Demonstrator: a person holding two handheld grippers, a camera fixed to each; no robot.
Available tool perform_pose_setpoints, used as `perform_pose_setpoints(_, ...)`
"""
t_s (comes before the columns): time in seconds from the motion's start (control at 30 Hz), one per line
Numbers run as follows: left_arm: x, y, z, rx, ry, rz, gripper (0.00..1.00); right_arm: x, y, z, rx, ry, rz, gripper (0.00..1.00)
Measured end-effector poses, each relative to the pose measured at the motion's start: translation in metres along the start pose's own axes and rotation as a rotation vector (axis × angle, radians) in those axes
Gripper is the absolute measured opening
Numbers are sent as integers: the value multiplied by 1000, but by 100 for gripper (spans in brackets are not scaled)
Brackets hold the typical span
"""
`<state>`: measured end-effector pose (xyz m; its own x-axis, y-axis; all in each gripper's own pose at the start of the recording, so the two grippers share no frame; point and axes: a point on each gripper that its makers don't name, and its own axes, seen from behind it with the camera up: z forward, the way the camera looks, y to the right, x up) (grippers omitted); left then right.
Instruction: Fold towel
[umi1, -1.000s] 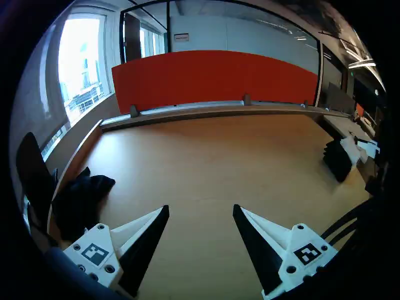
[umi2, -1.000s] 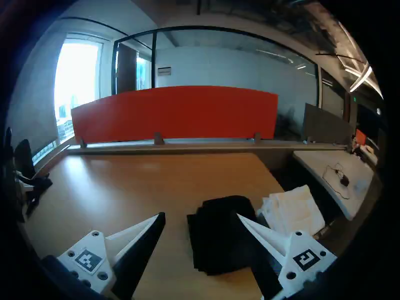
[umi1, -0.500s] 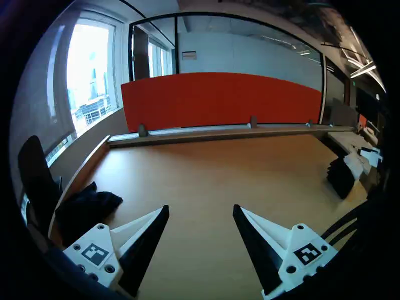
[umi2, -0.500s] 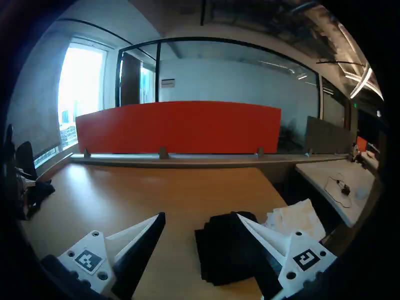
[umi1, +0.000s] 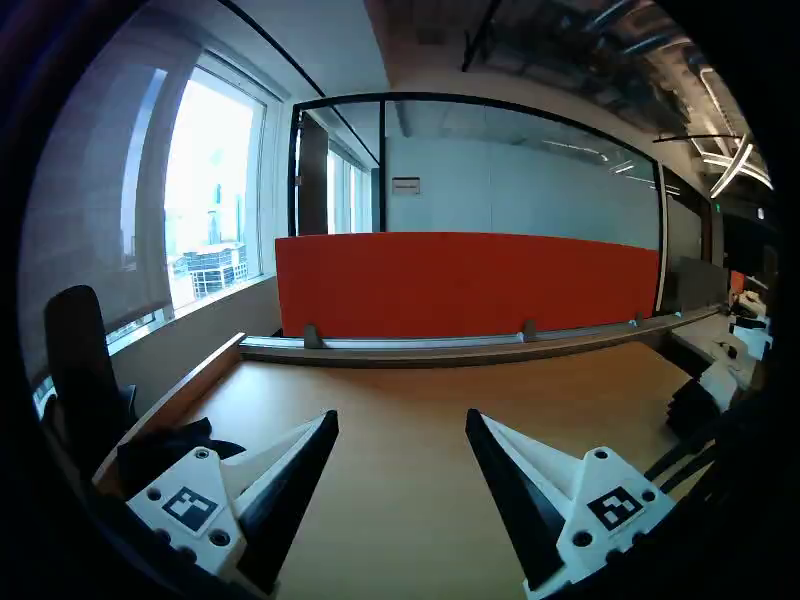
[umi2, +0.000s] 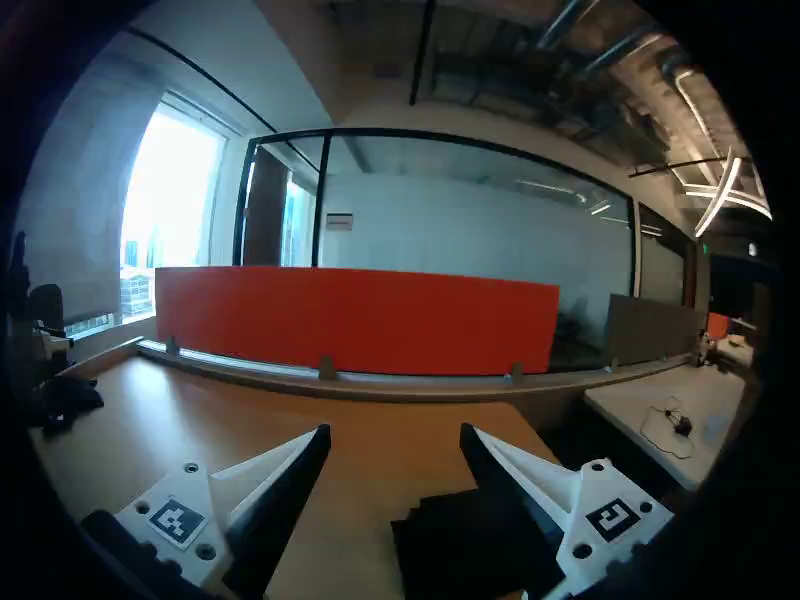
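While jaws gape empty on left gripper (umi1: 400, 416) and right gripper (umi2: 393, 430), wall sign (umi2: 339, 221) unreadable, black towel (umi2: 440, 535) half-hidden.

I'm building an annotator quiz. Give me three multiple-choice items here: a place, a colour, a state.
1. Where does the black towel lie? A on the wooden desk by the right gripper B on the floor C over a chair
2. The divider is: A blue B orange-red C green
3. The left gripper is: A shut on cloth B open, empty C shut, empty
Key: A, it lies on wood beside that gripper; B, its panel is orange-red; B, bare desk shows between its fingers.
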<state>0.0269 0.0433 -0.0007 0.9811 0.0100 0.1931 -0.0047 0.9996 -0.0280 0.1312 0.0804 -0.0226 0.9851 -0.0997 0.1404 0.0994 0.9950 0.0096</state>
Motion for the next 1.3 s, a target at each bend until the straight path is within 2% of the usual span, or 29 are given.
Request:
perform_pose_setpoints(0.1,4,-1,2,-3,15,-15,94,6,-7,1,12,7,3,100)
perform_pose_setpoints(0.3,10,-1,5,-22,39,3,95,21,-28,8,19,30,2,100)
perform_pose_setpoints(0.8,15,-15,6,-40,76,-22,94,37,-102,20,64,53,31,100)
perform_pose_setpoints(1.0,13,-18,8,-48,79,-29,94,42,-109,22,63,49,33,100)
perform_pose_setpoints(1.3,-6,-15,11,-62,80,-28,94,46,-124,19,78,48,16,100)
